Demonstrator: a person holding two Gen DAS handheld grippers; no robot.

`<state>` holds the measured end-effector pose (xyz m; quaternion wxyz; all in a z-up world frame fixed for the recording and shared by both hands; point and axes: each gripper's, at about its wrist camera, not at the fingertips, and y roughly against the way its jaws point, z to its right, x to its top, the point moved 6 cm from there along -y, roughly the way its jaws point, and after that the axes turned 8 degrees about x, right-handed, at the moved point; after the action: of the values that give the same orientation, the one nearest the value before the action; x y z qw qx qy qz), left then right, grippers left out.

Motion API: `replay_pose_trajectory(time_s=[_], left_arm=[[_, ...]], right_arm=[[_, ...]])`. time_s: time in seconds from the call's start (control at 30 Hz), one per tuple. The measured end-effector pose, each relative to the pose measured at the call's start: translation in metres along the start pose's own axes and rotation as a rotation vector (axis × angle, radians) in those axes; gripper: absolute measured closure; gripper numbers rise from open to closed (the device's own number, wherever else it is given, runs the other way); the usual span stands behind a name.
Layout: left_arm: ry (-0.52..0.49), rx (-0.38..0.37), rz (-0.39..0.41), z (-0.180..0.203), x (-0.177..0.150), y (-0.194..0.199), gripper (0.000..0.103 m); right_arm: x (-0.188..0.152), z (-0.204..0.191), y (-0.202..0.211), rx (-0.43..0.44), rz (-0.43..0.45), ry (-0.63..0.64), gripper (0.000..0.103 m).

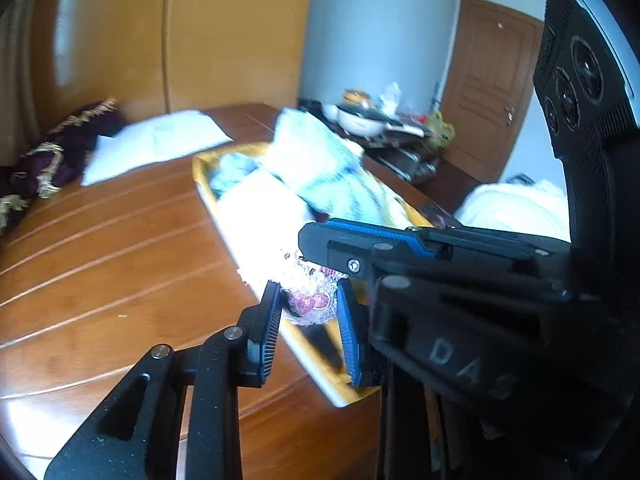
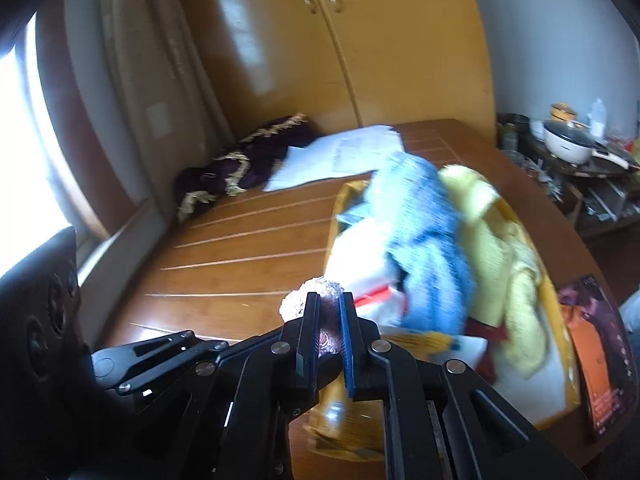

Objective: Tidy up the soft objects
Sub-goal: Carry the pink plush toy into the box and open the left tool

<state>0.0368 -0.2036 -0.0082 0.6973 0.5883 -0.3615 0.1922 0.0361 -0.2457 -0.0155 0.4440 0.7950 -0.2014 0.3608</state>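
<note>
Over the near end of a yellow tray (image 2: 568,384) on the wooden table (image 1: 100,264), both grippers meet at one small pink-and-white knitted piece (image 1: 308,300). Left gripper (image 1: 308,304): jaws narrow, the knit between the ribbed pads, apparently pinched. Right gripper (image 2: 329,312): jaws nearly closed, clamping the same knit (image 2: 320,292), which bulges above the tips. Its body crosses the left view just above that pair. Tray heaped with a blue towel (image 2: 424,248), yellow cloth (image 2: 500,264), white folded pieces (image 1: 260,204). Farther back, white papers (image 2: 348,152), then a dark purple fringed cloth (image 2: 240,160) near the wardrobe (image 2: 360,40).
</note>
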Motion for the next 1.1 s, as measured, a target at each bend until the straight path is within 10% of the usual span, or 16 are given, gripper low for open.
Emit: replay_pose_trajectory(time_s=[0.43, 0.67, 1.1], left_arm=[[-0.002, -0.035, -0.045, 0.018, -0.008, -0.018, 0.078], [-0.011, -0.031, 0.074, 0.015, -0.008, 0.004, 0.031], [0.053, 0.02, 0.04, -0.021, -0.023, 0.0, 0.031]], right_arm=[[-0.013, 0.035, -0.014, -0.052, -0.009, -0.035, 0.088], [-0.011, 0.035, -0.004, 0.02, 0.012, -0.072, 0.074], [-0.023, 0.025, -0.036, 0.073, -0.072, -0.046, 0.058]])
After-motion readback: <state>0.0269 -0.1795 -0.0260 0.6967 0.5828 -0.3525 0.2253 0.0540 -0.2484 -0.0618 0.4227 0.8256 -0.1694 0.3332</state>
